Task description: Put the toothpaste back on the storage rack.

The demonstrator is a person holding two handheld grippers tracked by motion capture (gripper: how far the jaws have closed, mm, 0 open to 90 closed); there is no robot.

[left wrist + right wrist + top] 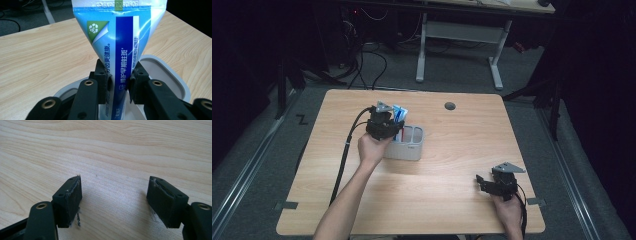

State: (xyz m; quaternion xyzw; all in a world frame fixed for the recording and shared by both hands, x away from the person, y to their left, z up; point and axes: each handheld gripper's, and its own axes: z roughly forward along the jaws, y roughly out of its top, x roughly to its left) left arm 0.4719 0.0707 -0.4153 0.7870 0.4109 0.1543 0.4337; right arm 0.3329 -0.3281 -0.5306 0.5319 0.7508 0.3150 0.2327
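We hold a toothpaste tube over a grey holder with the left gripper while the right gripper waits open near the table's front right corner.

Nearest us, the right gripper (488, 183) sits close to the front edge and right edge of the wooden table (452, 200), its jaws spread wide apart over bare wood, nothing between them; a broad stretch of open tabletop lies between it and the holder. Farther in, the left gripper (117, 83) has its jaws clamped on the toothpaste tube (118, 42), which stands upright, crimped end up, blue and white with a green recycling mark and Chinese lettering, its lower end down in the grey holder (409, 145). Beyond it we see a round grommet (450, 106) by the far edge.
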